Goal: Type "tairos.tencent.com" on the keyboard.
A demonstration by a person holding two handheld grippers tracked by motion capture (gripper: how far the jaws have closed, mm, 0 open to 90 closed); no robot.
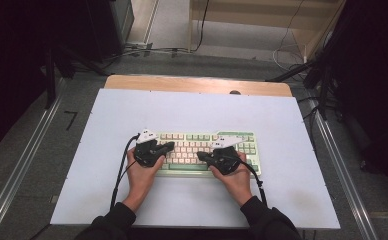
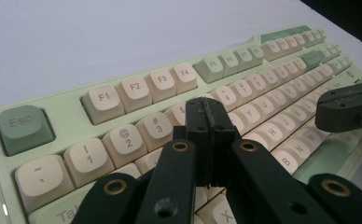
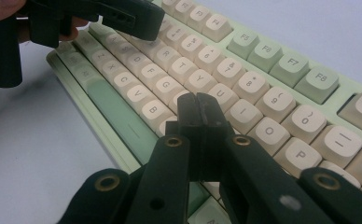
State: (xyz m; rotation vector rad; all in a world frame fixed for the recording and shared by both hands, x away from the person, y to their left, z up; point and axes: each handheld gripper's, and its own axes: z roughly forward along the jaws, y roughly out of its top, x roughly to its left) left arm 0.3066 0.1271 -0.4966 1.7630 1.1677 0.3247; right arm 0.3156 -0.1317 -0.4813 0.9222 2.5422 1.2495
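A pale green keyboard [image 1: 192, 142] with cream keys lies on the white mat, near the person's side. My left gripper [image 1: 170, 145] hovers over its left half, jaws shut with nothing between them; in the left gripper view its tip [image 2: 210, 112] sits above the number row of the keyboard [image 2: 123, 88]. My right gripper [image 1: 200, 156] is over the keyboard's middle, also shut and empty; in the right gripper view its tip [image 3: 198, 105] hangs above the letter keys [image 3: 244, 84]. Both tips point toward each other, a short gap apart.
The white mat [image 1: 132, 110] covers most of a wooden table, whose far edge [image 1: 197, 84] has a small dark hole [image 1: 235, 92]. Metal floor rails [image 1: 27, 160], cables and dark stands surround the table. Bare mat lies behind and beside the keyboard.
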